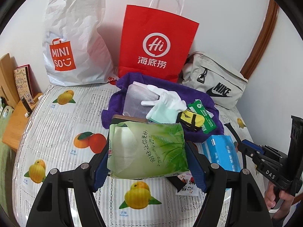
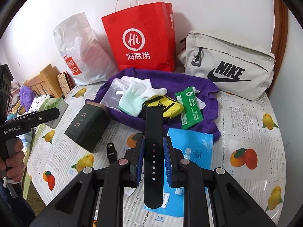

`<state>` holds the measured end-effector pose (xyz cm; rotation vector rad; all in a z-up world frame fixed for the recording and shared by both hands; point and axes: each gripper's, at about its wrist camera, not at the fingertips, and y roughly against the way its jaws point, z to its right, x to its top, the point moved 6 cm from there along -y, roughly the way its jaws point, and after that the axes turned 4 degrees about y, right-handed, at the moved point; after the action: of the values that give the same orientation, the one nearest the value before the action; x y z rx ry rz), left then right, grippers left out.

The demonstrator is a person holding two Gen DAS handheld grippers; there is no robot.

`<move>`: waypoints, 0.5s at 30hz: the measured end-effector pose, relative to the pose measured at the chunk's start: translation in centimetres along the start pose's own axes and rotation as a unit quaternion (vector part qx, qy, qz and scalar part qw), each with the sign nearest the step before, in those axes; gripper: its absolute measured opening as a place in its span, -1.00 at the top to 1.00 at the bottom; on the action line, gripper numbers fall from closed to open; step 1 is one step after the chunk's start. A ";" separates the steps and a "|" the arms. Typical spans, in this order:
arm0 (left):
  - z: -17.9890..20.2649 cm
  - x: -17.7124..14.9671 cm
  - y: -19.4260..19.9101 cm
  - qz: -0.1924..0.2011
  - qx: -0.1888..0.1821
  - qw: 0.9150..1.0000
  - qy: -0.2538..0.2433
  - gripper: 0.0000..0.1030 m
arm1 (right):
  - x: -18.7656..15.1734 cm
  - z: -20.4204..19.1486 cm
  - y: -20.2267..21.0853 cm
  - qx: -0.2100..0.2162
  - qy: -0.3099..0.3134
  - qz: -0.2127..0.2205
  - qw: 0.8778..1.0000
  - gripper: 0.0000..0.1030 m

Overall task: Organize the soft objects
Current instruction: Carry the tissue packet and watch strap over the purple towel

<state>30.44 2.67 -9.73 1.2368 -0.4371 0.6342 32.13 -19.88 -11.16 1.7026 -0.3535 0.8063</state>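
My left gripper (image 1: 149,163) is shut on a green tissue pack (image 1: 147,147), its blue pads pressing both sides above the fruit-print tablecloth (image 1: 62,132). My right gripper (image 2: 153,151) is shut on a black watch strap (image 2: 153,124) that sticks out forward past the pads. In the left wrist view the right gripper (image 1: 244,145) stands at the right with the strap (image 1: 232,130) pointing up-left. A purple towel (image 2: 189,79) lies behind, carrying white and mint gloves (image 2: 136,94), a yellow sock (image 2: 170,106), a clear pouch (image 2: 111,92) and a green sachet (image 2: 189,107).
A white Miniso bag (image 1: 75,43), a red paper bag (image 1: 157,41) and a beige Nike bag (image 2: 233,66) stand along the wall. A dark green tin (image 2: 87,124), a second strap piece (image 2: 111,152) and a blue pack (image 2: 193,149) lie on the cloth. A wooden shelf (image 1: 15,109) is left.
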 end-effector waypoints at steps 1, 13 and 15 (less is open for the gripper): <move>-0.1 0.1 -0.1 0.001 0.003 1.000 0.004 -0.39 | 0.1 0.2 -0.1 0.000 0.000 -0.001 1.000 0.61; -1.6 1.7 -3.5 -0.009 0.027 0.999 0.026 -0.39 | 2.2 4.4 -2.9 -0.018 -0.016 -0.004 1.000 0.61; -1.8 2.0 -4.2 -0.012 0.030 0.999 0.027 -0.39 | 2.8 5.1 -3.8 -0.026 -0.020 -0.004 0.999 0.61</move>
<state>34.63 4.05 -12.03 1.2781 -0.3591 0.6621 38.10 -23.12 -12.58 1.6735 -0.3920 0.7517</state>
